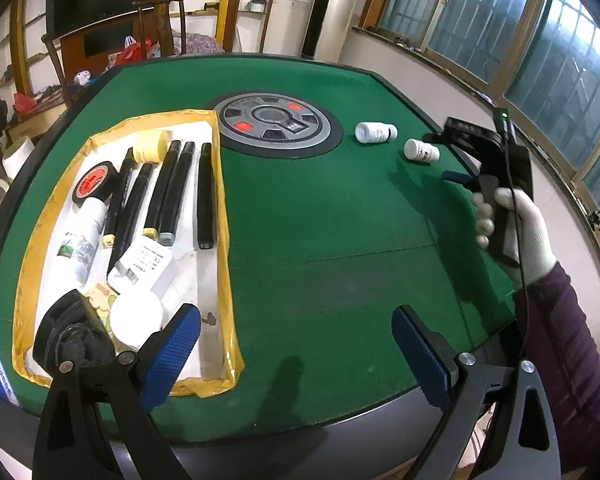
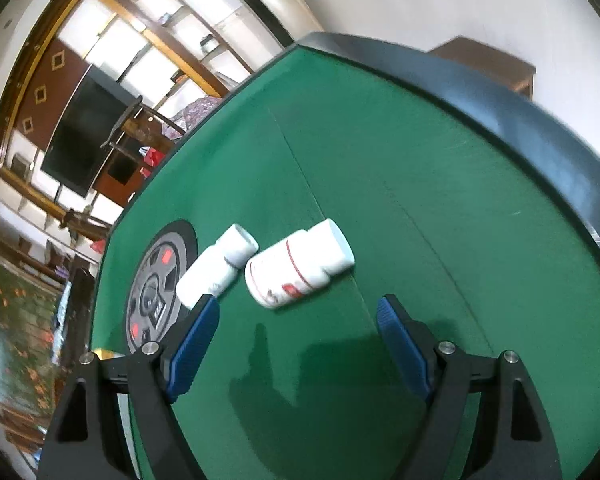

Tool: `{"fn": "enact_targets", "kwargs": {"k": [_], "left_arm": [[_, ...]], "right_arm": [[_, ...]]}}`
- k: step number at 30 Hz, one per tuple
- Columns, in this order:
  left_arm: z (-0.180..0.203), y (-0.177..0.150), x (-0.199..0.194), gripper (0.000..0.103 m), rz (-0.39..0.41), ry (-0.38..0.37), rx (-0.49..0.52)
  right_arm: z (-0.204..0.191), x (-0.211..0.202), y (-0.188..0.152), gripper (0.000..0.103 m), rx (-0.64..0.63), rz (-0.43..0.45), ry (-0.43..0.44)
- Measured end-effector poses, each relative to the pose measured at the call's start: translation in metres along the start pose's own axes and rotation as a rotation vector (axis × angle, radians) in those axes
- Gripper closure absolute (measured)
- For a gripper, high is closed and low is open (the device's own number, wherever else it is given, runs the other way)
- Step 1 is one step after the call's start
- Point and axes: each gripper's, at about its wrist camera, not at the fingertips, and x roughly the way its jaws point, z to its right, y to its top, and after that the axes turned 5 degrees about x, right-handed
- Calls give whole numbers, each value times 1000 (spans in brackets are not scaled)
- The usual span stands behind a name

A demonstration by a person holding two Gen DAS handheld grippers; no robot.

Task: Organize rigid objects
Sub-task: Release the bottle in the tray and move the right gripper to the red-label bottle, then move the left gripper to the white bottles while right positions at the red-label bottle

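Two white pill bottles lie on their sides on the green table [image 1: 320,220]: a plain one [image 1: 375,133] [image 2: 216,266] and one with red print [image 1: 421,150] [image 2: 298,266]. My right gripper [image 2: 298,322] is open just short of the red-printed bottle, nothing between its blue pads; in the left wrist view it [image 1: 456,176] hangs near that bottle, held by a gloved hand [image 1: 520,232]. My left gripper [image 1: 296,330] is open and empty over the table's near edge, beside a yellow-rimmed tray [image 1: 224,208] holding black markers [image 1: 172,192], a tape roll [image 1: 94,184], a yellow roll [image 1: 150,145] and white containers.
A round grey control disc [image 1: 276,122] [image 2: 160,284] sits in the table's centre, next to the plain bottle. The table has a raised dark rim [image 2: 540,136]. A chair [image 1: 160,28] and shelves stand beyond the far side; windows are to the right.
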Motion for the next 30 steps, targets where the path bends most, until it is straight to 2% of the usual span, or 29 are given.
{"fn": "enact_targets", "kwargs": {"k": [5, 9, 11, 13, 15, 19, 23, 26, 30], "left_arm": [[4, 5, 5, 5, -11, 15, 7], [6, 9, 11, 5, -27, 25, 13], [9, 12, 15, 5, -38, 27, 20], [12, 17, 19, 5, -48, 20, 26], [17, 27, 23, 5, -52, 10, 35], [35, 55, 26, 5, -9, 37, 107], [59, 98, 44, 5, 35, 48, 205], [77, 137, 80, 5, 42, 52, 284], [88, 171, 134, 5, 9, 70, 323]], "right_arm": [[-14, 20, 14, 22, 4, 13, -5], [-23, 28, 17, 24, -57, 45, -45], [-22, 27, 14, 33, -67, 65, -52], [-14, 25, 15, 46, -55, 67, -37], [-6, 21, 15, 50, -41, 57, -14], [0, 9, 6, 50, -44, 57, 6], [4, 5, 0, 44, -35, 65, 24], [9, 6, 1, 44, -6, 57, 53], [12, 5, 4, 44, 16, 54, 77]]}}
